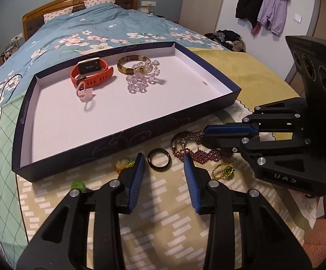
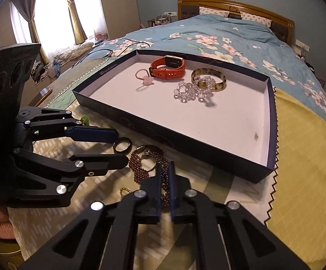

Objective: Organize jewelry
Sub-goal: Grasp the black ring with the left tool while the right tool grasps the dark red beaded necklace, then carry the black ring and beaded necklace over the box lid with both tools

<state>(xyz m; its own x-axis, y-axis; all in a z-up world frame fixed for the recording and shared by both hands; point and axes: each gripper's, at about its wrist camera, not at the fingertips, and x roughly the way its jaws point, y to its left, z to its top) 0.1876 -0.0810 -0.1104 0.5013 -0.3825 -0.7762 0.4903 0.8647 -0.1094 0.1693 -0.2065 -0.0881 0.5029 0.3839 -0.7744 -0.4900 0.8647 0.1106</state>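
Left wrist view: the tray (image 1: 25, 121) on the bed already holds a watch (image 1: 91, 73), bangle (image 1: 127, 64) and crystal beads (image 1: 142, 78); the left tool (image 1: 164, 164) stands partly open, empty, just short of the black ring (image 1: 159, 158).

Right wrist view: the right tool (image 2: 165, 168) is clamped on the dark bead bracelet (image 2: 140, 160), not yet moved into the tray; other small pieces also wait outside.
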